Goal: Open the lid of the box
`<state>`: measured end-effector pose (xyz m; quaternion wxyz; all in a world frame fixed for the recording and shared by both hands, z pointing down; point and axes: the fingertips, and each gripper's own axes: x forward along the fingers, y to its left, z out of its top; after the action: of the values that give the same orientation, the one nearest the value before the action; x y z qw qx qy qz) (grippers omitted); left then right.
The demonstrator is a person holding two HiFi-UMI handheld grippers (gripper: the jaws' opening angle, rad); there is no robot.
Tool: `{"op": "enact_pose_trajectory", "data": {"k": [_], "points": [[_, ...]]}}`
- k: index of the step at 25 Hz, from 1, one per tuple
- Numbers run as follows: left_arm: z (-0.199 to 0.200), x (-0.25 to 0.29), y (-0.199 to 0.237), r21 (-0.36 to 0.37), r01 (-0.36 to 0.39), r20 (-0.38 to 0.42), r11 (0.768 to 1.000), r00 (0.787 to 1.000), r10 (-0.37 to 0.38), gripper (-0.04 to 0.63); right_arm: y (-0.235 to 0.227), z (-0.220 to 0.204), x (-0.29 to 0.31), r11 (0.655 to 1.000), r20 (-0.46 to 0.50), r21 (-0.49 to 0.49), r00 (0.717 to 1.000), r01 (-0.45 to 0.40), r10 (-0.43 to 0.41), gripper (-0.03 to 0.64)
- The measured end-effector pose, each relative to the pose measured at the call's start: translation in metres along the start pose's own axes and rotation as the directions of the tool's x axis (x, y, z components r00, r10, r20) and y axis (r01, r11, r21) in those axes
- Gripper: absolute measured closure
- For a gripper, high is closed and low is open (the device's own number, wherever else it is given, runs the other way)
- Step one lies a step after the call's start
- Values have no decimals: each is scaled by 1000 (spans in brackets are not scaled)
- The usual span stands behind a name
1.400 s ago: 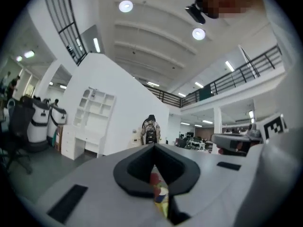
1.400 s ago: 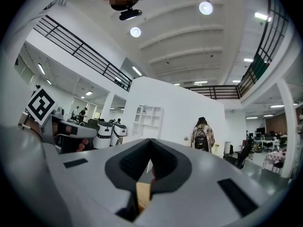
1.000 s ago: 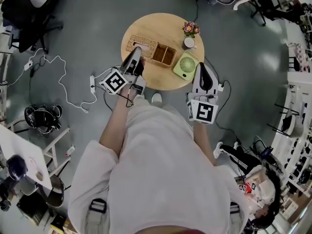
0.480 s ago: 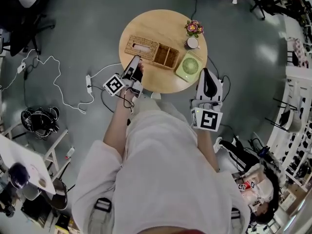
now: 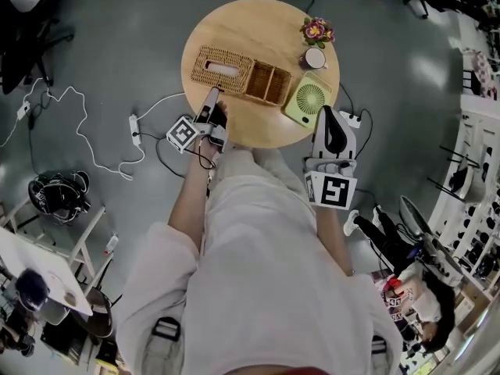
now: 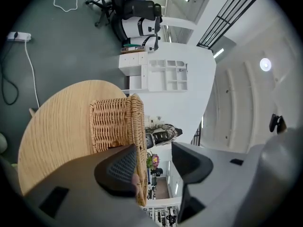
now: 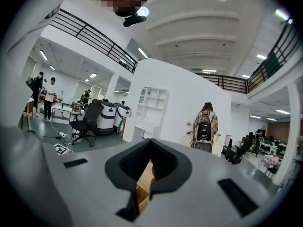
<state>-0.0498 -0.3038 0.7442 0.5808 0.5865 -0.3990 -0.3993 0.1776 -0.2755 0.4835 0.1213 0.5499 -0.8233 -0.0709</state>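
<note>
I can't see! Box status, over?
Left gripper jaws just opening, wicker box rim between, ungripped. Right gripper shut. Lid down. Nothing on top.

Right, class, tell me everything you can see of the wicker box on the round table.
The wicker box is long, woven of pale tan cane, lid shut, an oval slot on top. It lies flat on the round wooden table, beside a darker two-compartment tray. The left hand-held gripper has just been opening its jaws, which stand apart around the near lid edge.

round table point(image 5: 234, 22), wicker box point(image 5: 223, 67), fan point(image 5: 310, 100)
</note>
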Motion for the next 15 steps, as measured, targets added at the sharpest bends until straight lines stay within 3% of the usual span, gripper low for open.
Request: {"op": "enact_pose_trajectory", "data": {"k": [2,5,10,15], "points": [[2,4,4,-32,7,20,999,1000,-7,360,-4,-7,0,1000,-8,0,1000,10,-10,618],[8,8,11,-22,-16,34,1000,999,16,383,-10,-10,2,1000,-16,-3,1000,22,-22,618],[8,6,12,-6,-45,29,999,999,45,499,-13,-5,2,1000,-29,-5,999,24,-24,618],[11,14,-10,6,-31,32,1000,999,31,536,-14,10,7,1000,-38,-20,999,17,-18,618]]}}
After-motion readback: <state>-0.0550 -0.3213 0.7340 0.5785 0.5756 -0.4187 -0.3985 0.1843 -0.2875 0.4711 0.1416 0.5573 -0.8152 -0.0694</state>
